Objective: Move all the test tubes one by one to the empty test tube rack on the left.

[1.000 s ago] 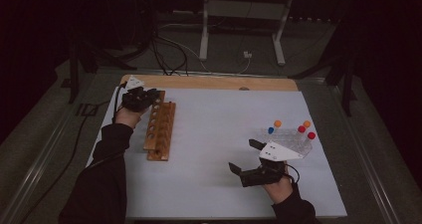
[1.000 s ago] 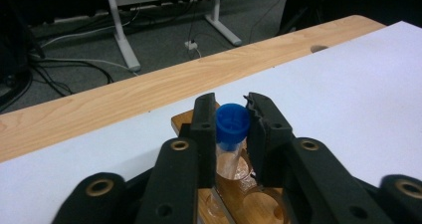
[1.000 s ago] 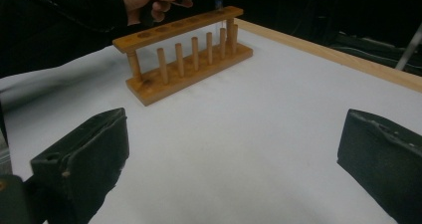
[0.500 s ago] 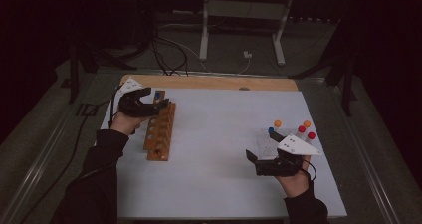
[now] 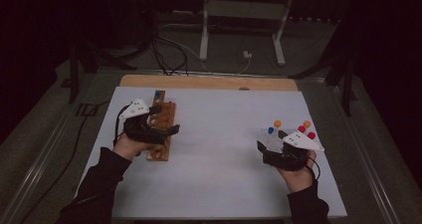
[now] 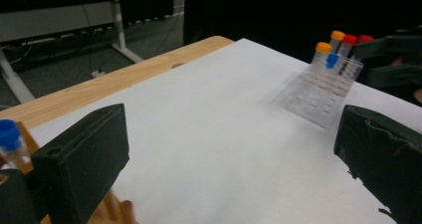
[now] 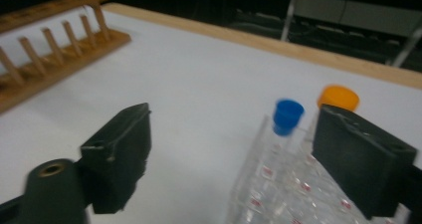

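Clear rack [image 7: 278,189], lower edge cut off, is seen between the spread, empty jaws of the right gripper [image 5: 276,152]; its blue-capped tube [image 7: 286,119] stands upright, long axis vertical, just ahead, with an orange cap [image 7: 338,97] partly hidden behind the right jaw. Wooden rack [image 5: 162,129], long axis running away from the person, is partly covered by the left gripper [image 5: 160,130], whose jaws are likewise held wide apart with nothing between. A blue-capped tube [image 6: 10,142] is seen upright beside its left jaw, blurred and cut off.

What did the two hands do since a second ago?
The left tool slid from the far end of the brown wooden rack towards its near end. The right tool moved up to the clear plastic tube rack. Both tools are open, holding nothing. Racks and tubes stayed put.
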Available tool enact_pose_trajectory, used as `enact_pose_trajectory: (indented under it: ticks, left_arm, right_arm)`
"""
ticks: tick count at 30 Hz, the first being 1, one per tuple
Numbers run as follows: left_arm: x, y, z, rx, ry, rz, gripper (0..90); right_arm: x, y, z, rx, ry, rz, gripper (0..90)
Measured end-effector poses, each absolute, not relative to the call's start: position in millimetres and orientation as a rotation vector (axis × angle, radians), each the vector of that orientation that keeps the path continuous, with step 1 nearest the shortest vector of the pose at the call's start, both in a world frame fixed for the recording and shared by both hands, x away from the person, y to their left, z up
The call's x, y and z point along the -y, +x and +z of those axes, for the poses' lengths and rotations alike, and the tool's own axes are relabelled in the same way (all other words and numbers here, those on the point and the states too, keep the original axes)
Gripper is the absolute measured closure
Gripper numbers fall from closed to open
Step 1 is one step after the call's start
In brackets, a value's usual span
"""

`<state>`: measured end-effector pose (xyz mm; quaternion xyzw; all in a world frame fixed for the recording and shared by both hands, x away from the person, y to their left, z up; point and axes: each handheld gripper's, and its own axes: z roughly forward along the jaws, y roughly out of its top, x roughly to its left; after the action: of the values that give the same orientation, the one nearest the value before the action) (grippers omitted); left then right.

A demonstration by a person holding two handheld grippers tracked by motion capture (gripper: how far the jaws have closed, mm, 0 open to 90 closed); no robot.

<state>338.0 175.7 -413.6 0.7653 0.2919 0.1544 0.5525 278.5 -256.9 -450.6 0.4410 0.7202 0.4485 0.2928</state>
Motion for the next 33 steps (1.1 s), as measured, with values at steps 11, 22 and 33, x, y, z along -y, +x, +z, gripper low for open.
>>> enact_pose_trajectory:
  ticks: [11, 22, 33]
  left_arm:
    - [-162.1, 310.7, -419.6, -0.624, 1.837, 0.327, 1.8]
    - [-155.1, 307.8, -424.8, -0.596, 1.864, 0.310, 1.8]
    - [-156.3, 308.6, -426.5, -0.600, 1.859, 0.313, 1.8]
  right_arm:
    - [266.2, 294.3, -464.5, -1.926, 1.288, 1.126, 50.2]
    - [267.6, 305.8, -472.2, -1.932, 1.340, 1.066, 65.0]
    - [266.0, 312.9, -474.5, -1.946, 1.334, 1.054, 76.1]
